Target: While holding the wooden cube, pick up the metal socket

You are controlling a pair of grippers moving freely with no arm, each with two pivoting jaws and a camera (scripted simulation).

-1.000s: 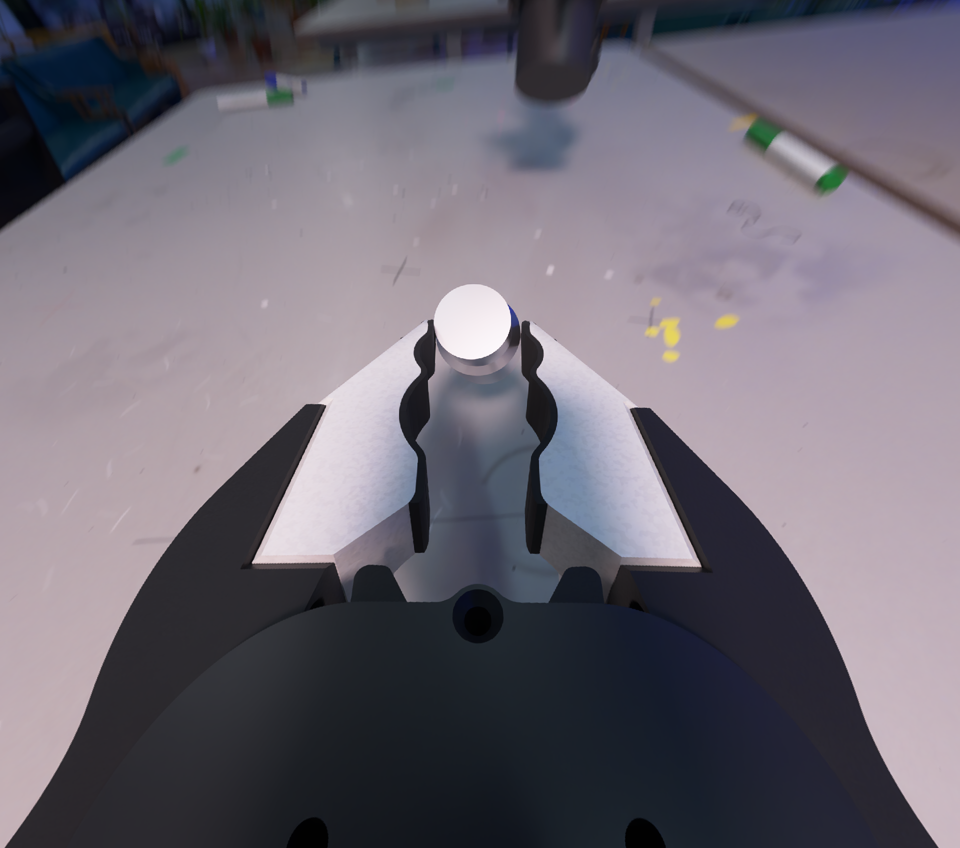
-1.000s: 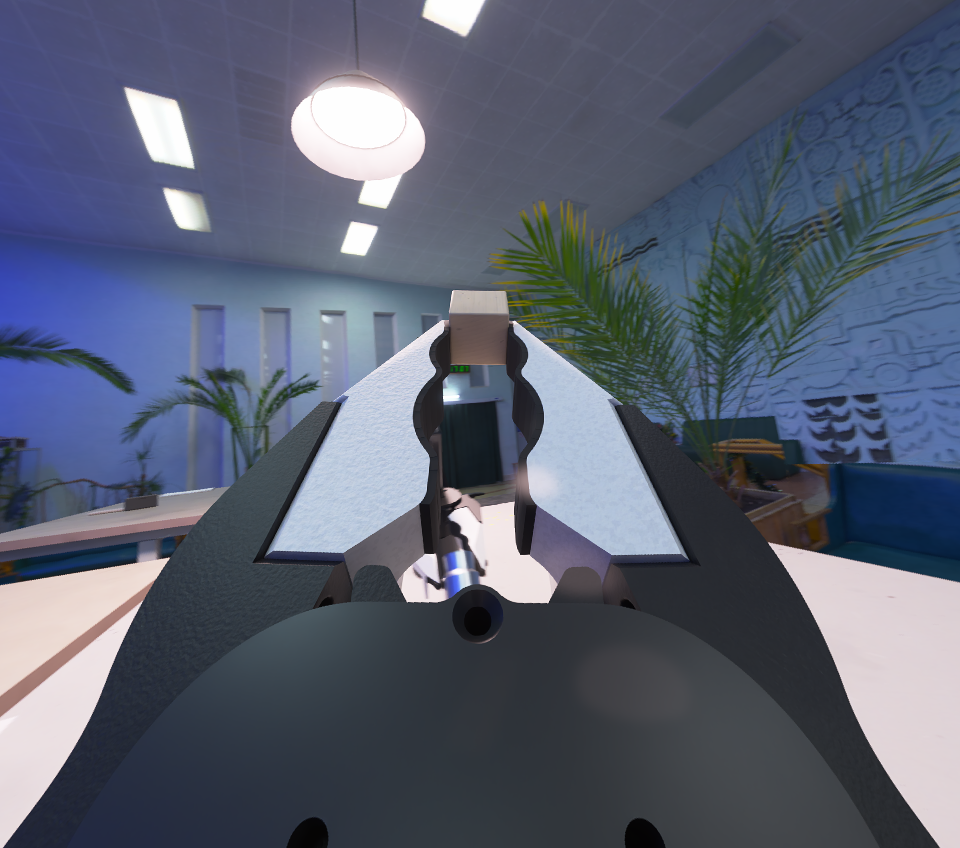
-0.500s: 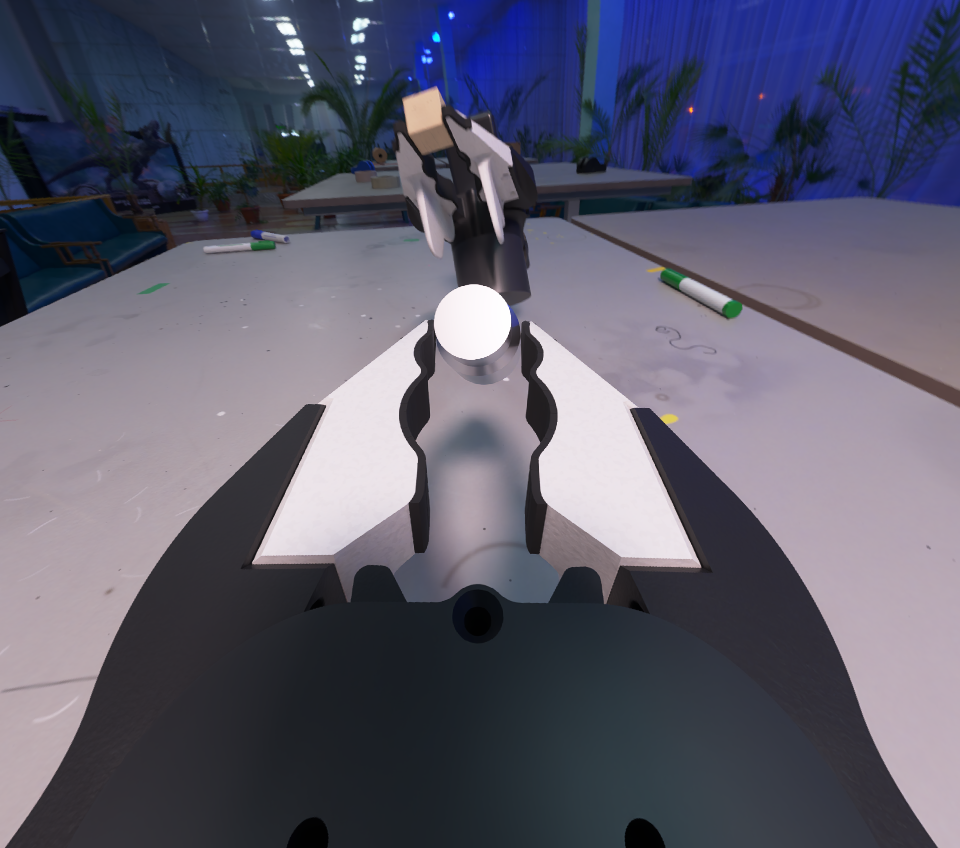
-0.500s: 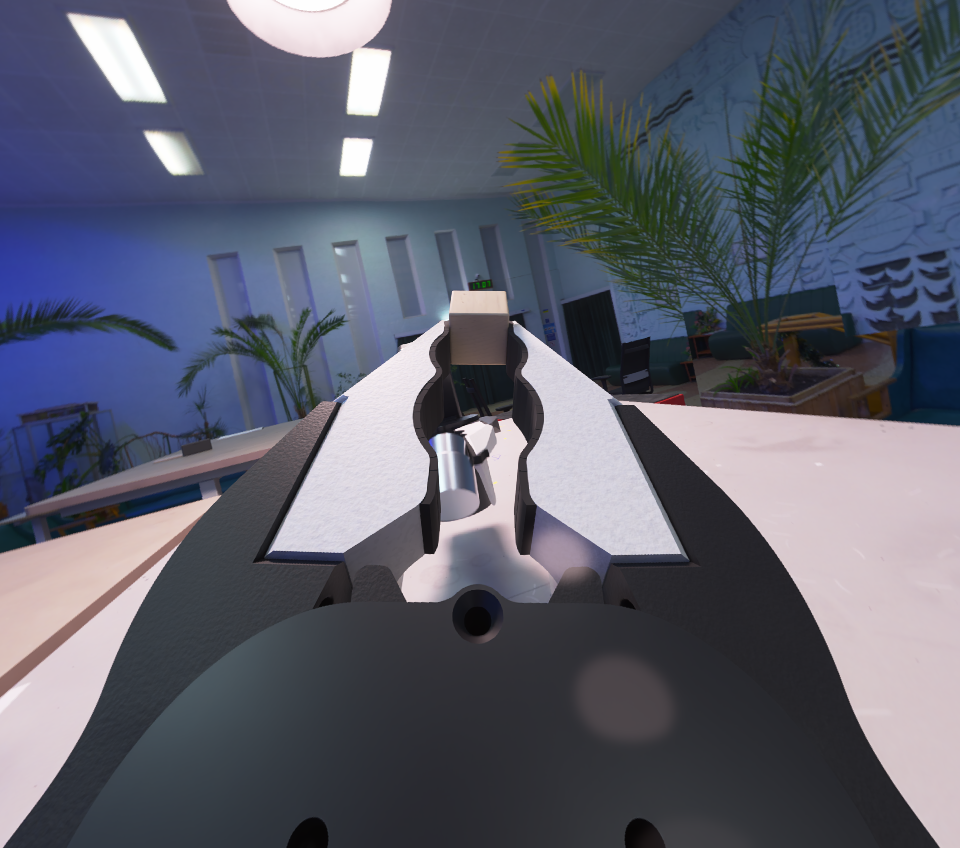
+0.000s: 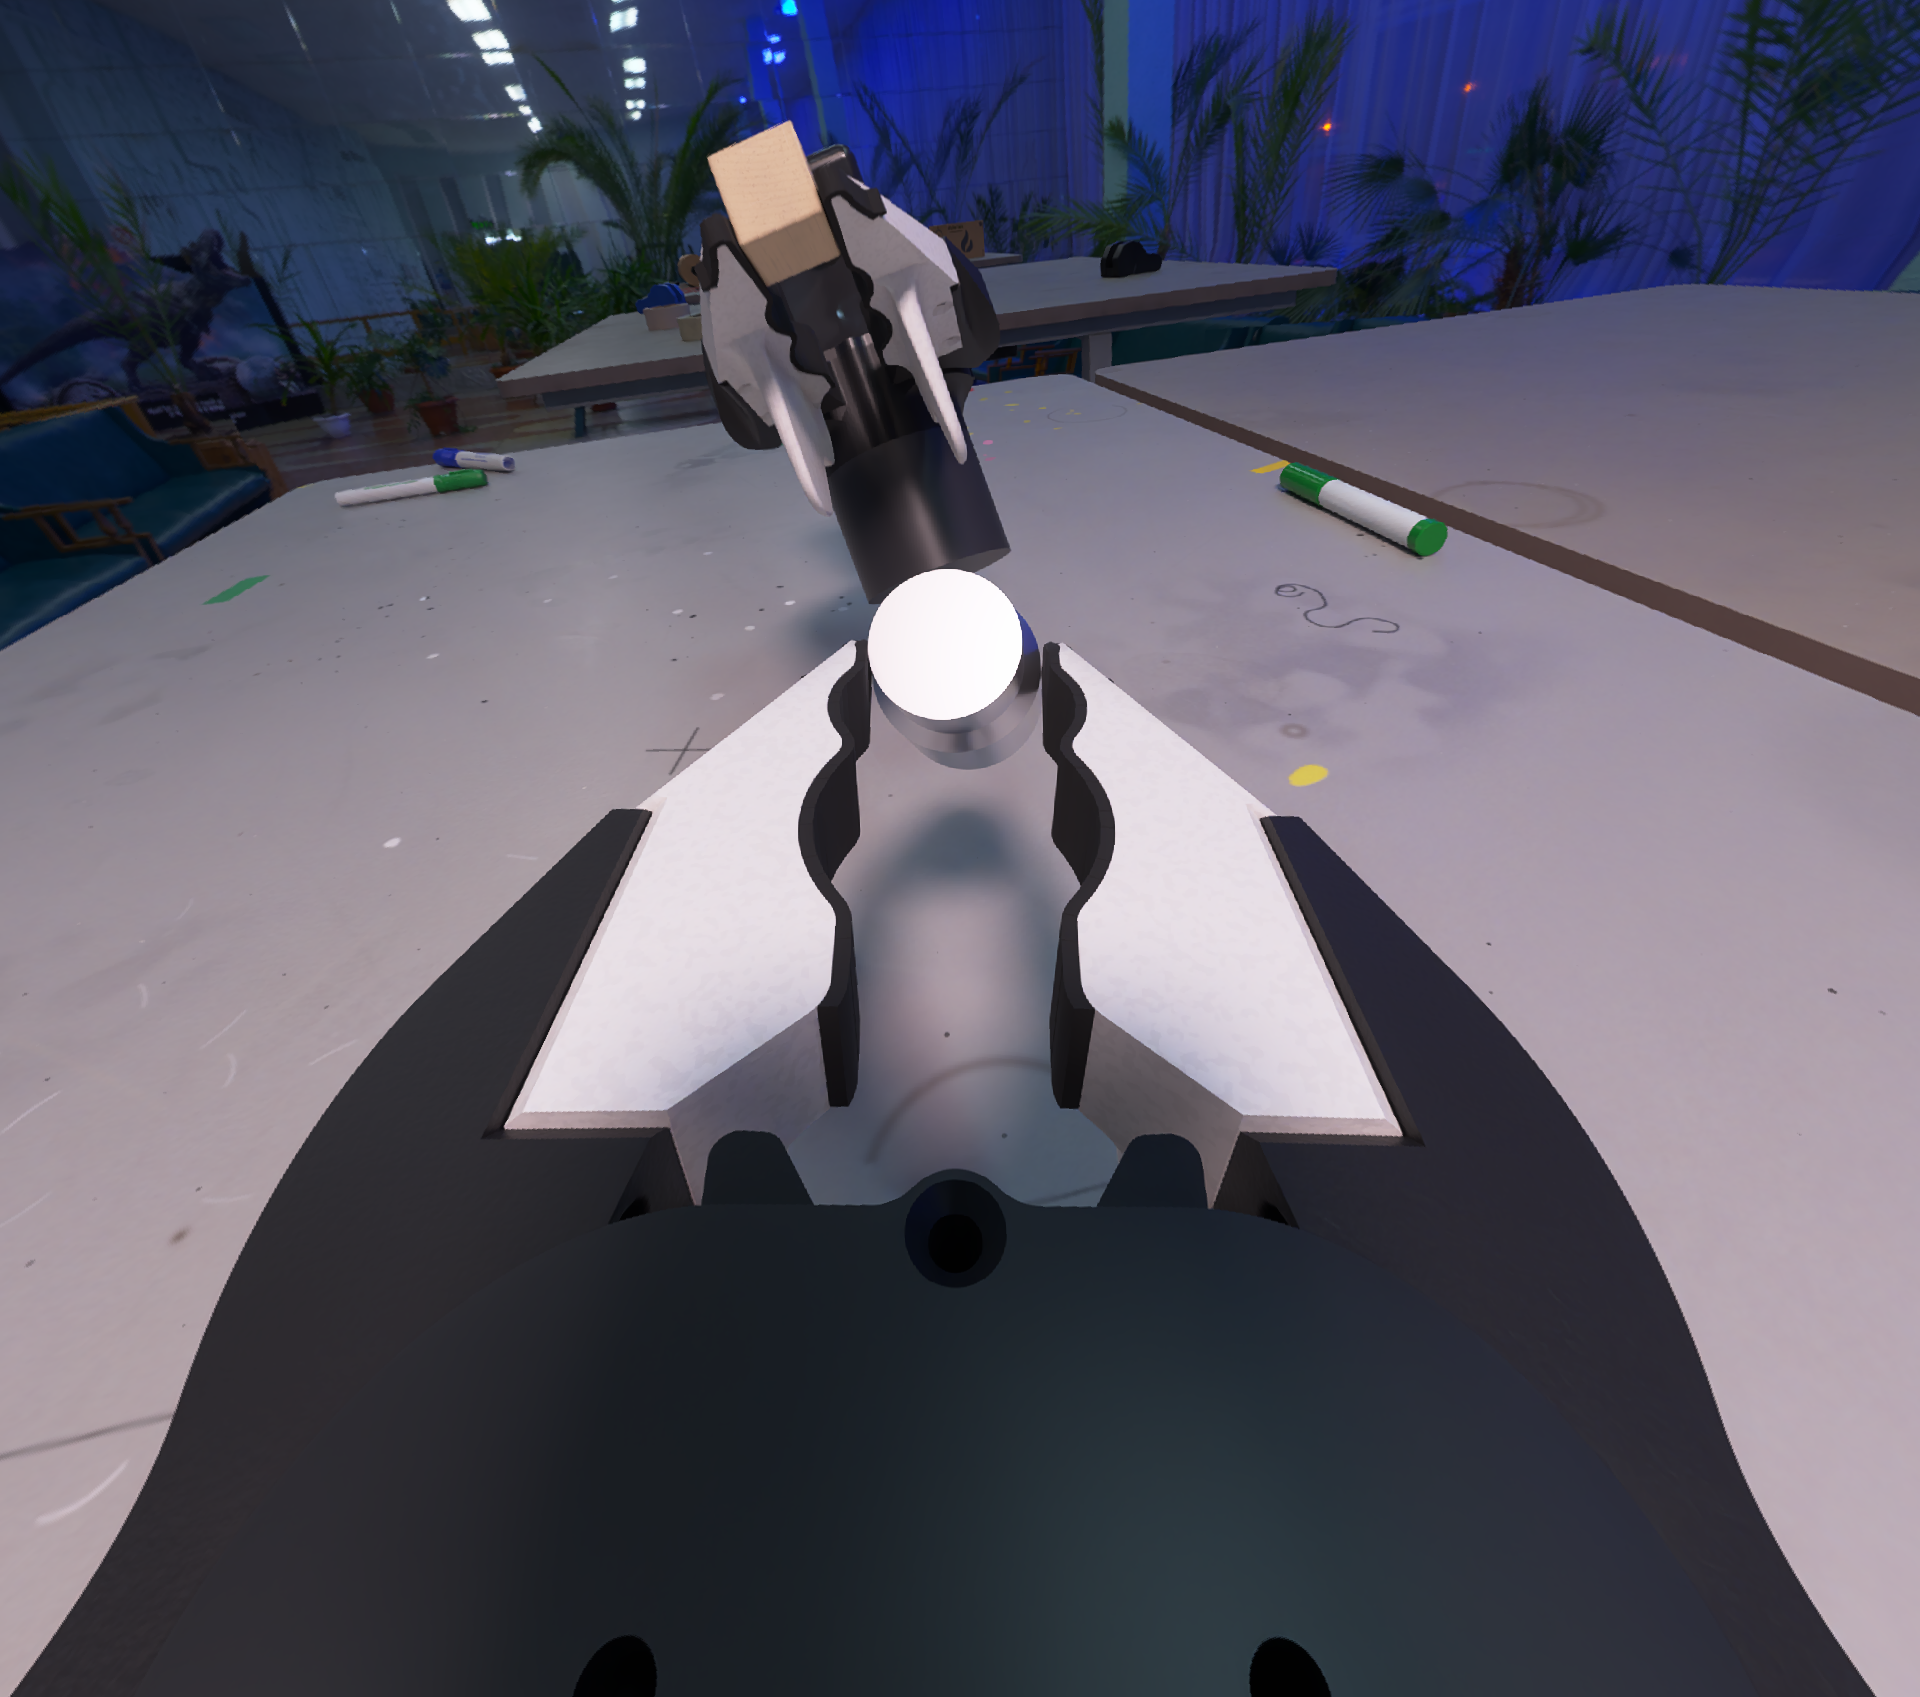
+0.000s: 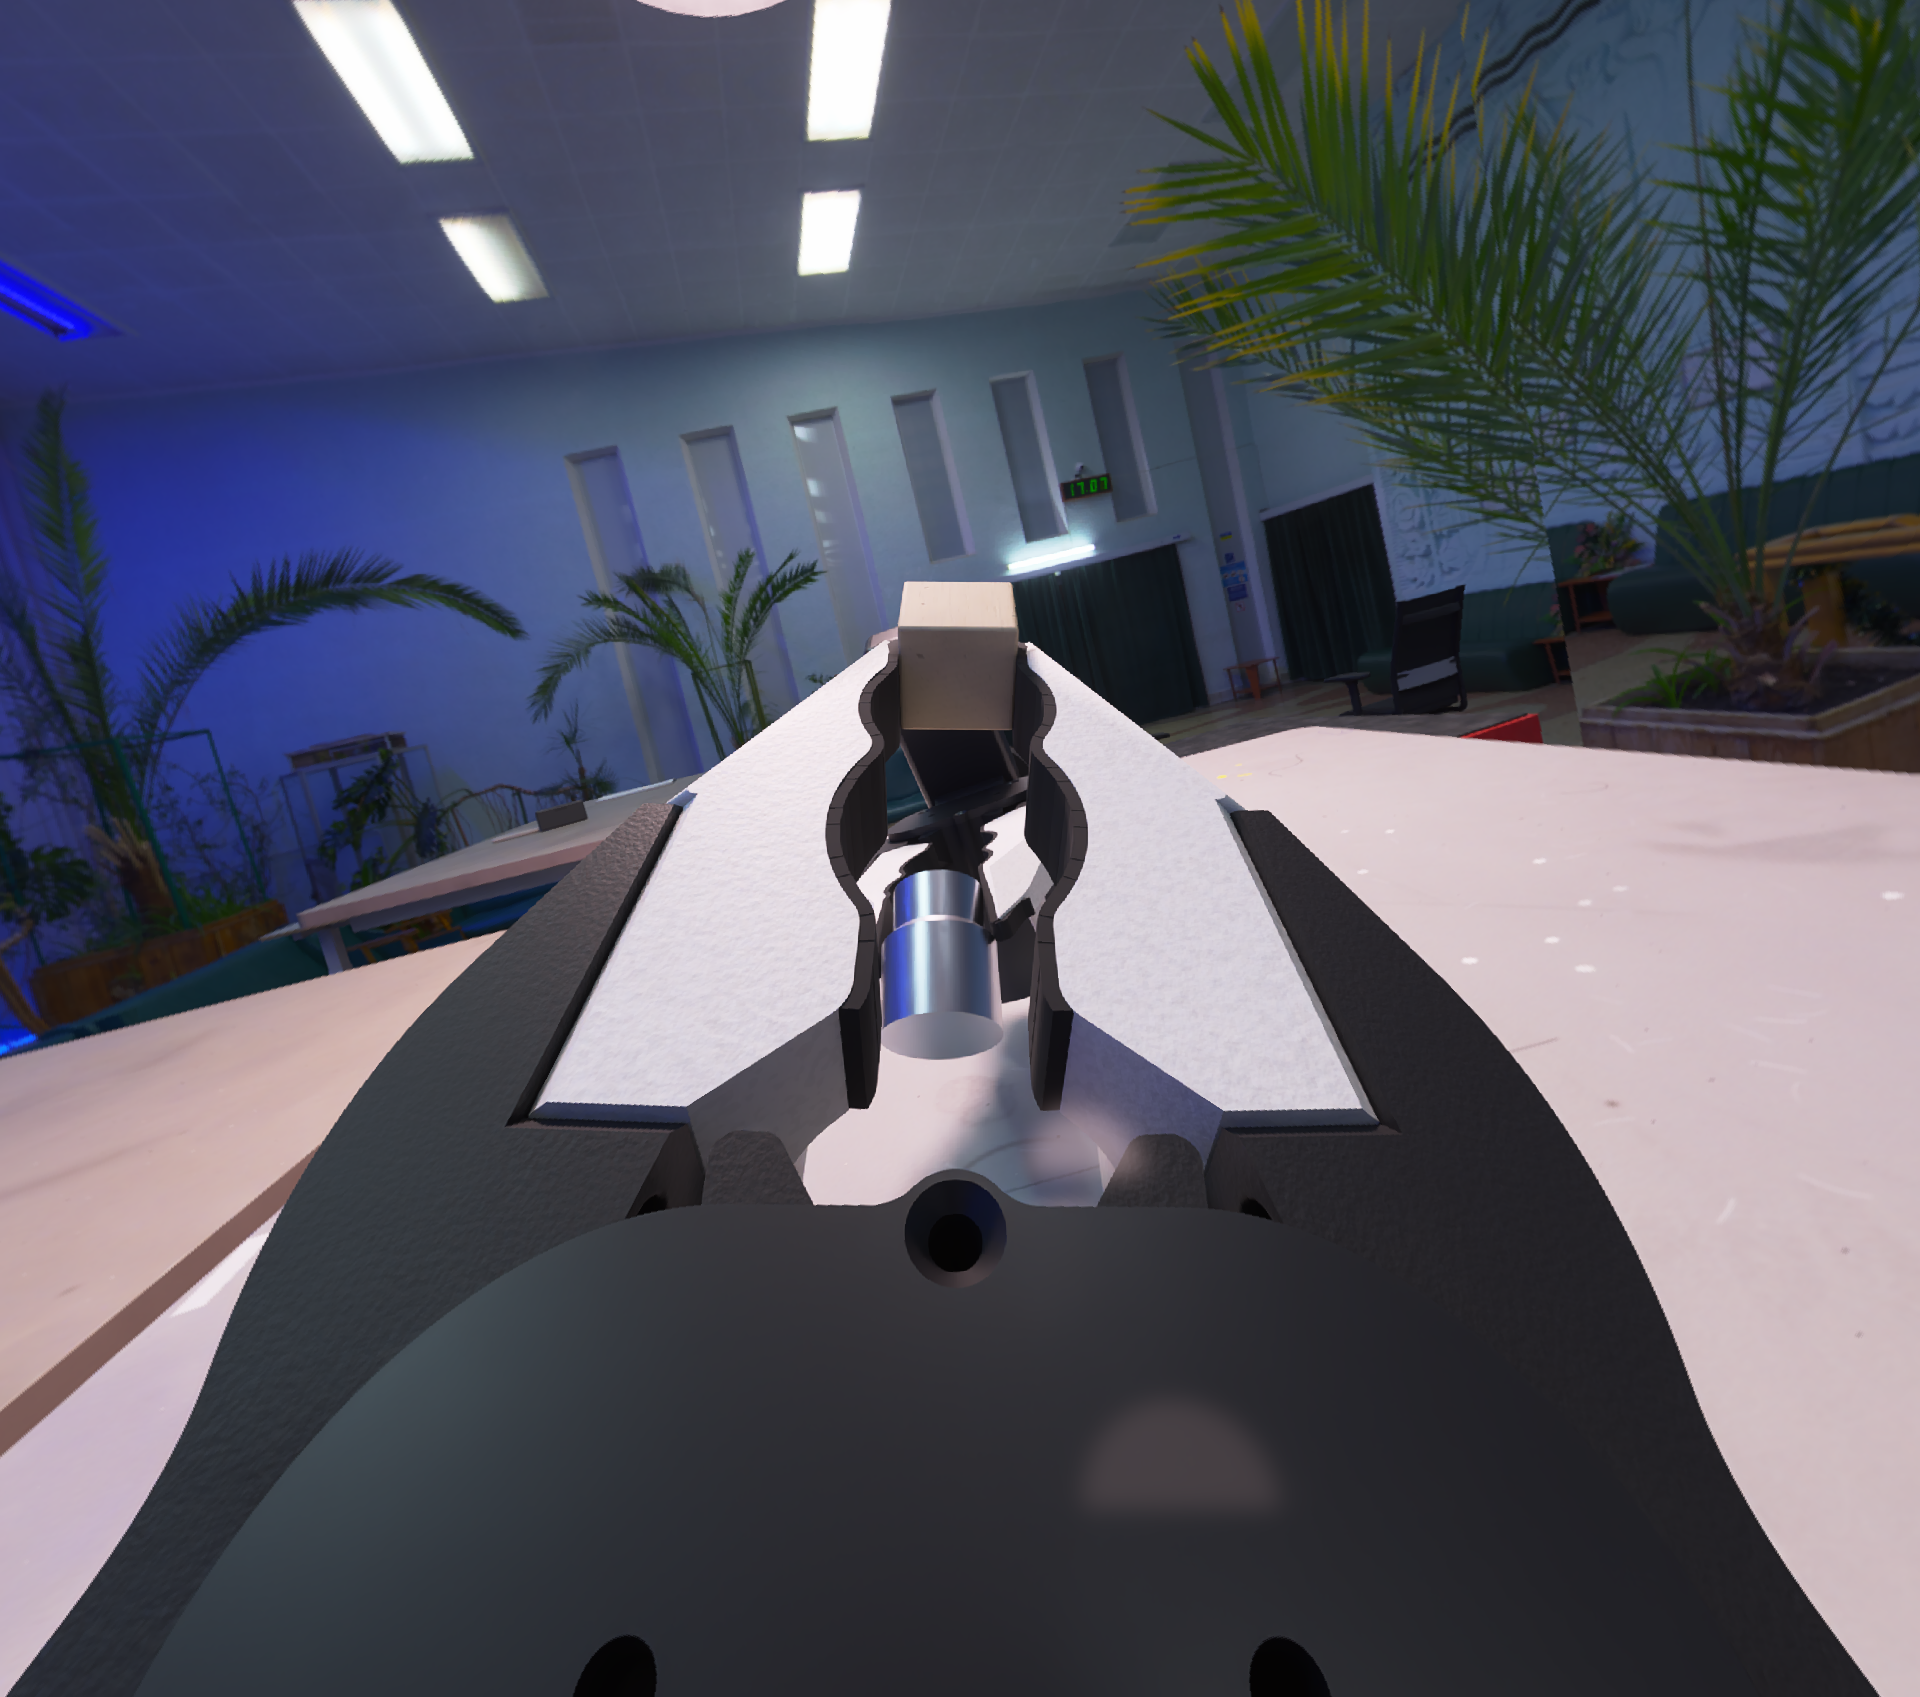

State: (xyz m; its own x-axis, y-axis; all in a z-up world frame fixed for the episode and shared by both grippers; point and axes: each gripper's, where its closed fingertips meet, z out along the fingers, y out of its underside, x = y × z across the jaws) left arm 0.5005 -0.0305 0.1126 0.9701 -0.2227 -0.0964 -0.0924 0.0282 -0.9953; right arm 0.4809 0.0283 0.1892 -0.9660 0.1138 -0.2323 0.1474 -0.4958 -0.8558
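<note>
My left gripper (image 5: 951,673) is shut on the metal socket (image 5: 948,673), a shiny steel cylinder held at the fingertips above the grey table (image 5: 312,816); its shadow lies on the table below. My right gripper (image 6: 956,660) is shut on the wooden cube (image 6: 956,658), a pale square block at the fingertips, raised and pointing upward into the room. In the left wrist view the right gripper (image 5: 774,219) faces me just beyond the socket, with the cube (image 5: 772,211) at its tips. In the right wrist view the socket (image 6: 940,972) shows between my fingers, lower down.
A green-capped marker (image 5: 1361,507) lies at the right near the seam with the neighbouring table (image 5: 1610,421). Two more markers (image 5: 416,489) lie at the far left edge. Yellow spots (image 5: 1307,775) mark the table. Potted palms (image 6: 1558,317) stand around the room.
The left gripper has lifted the socket off the table and tilted up toward the room. The right gripper, still holding the cube, has come into clear view and now looks closer.
</note>
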